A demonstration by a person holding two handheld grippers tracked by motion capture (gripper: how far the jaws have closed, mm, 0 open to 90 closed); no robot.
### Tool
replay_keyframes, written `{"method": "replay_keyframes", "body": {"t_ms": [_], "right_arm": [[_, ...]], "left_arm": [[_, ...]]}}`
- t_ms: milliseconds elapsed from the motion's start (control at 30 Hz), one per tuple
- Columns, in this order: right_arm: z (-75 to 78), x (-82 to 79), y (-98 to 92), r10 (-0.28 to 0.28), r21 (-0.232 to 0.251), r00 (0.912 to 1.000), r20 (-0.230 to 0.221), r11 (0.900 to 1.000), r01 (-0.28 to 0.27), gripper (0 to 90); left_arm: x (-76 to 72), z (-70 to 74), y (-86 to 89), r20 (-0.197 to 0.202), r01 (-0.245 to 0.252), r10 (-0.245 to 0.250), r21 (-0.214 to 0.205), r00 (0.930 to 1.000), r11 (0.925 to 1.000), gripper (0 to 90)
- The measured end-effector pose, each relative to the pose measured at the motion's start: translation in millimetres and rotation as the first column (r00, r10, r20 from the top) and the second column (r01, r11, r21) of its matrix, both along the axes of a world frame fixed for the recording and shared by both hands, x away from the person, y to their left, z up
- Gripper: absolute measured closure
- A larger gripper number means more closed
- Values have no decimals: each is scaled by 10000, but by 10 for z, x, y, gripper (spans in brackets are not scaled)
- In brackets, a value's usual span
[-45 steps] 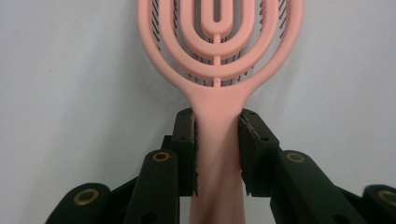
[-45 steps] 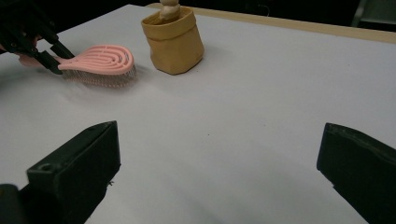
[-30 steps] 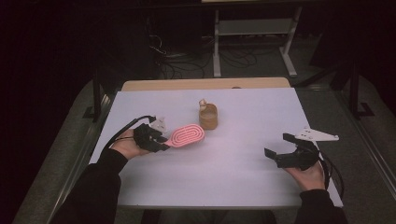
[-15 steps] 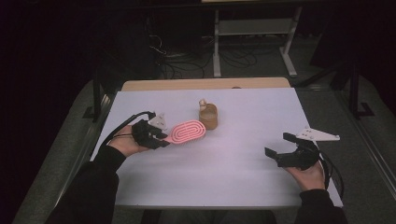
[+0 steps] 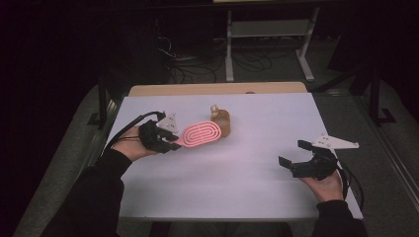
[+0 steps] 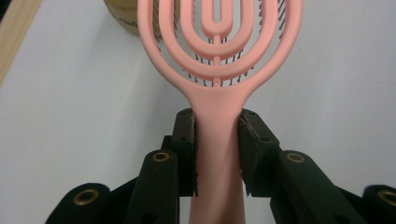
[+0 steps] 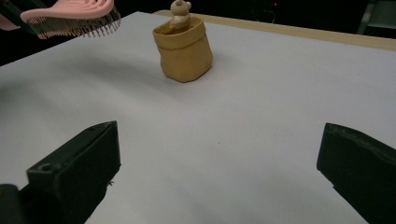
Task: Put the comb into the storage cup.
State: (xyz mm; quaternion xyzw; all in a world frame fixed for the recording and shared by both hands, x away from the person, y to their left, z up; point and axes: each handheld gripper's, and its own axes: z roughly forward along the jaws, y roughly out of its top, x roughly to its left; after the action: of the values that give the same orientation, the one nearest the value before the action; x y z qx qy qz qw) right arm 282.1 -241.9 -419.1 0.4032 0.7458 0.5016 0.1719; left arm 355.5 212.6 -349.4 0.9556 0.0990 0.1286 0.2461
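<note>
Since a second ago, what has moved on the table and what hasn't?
The left claw, shut on the pink hairbrush by its handle, has lifted it up and slightly toward the tan pouch; the brush head now hangs clear of the table. The right claw stayed open and still. The pouch hasn't moved.

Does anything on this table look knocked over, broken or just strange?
Nothing stands out. The tan pouch stands upright on the table, and the pink hairbrush looks intact, held by its handle in the left gripper, clear of the surface.
</note>
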Motion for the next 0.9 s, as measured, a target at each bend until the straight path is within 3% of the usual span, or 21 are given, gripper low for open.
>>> {"method": "replay_keyframes", "body": {"t_ms": [233, 400, 800, 900], "right_arm": [[87, 12, 32, 76, -172, 10000, 25, 9998, -76, 0], [224, 12, 93, 309, -432, 9995, 83, 9986, -305, 0], [541, 99, 233, 934, -445, 9955, 145, 9947, -927, 0], [641, 142, 287, 1157, -441, 9933, -70, 9923, -1159, 0]], "left_arm": [[-16, 108, -50, 232, 63, -56, -277, 9997, 9996, 696], [-32, 130, -103, 263, 207, -201, -234, 9995, 9995, 696], [-53, 254, -203, 544, 456, -439, -294, 9976, 9985, 696], [-80, 301, -227, 656, 576, -550, -383, 9963, 9976, 696]]}}
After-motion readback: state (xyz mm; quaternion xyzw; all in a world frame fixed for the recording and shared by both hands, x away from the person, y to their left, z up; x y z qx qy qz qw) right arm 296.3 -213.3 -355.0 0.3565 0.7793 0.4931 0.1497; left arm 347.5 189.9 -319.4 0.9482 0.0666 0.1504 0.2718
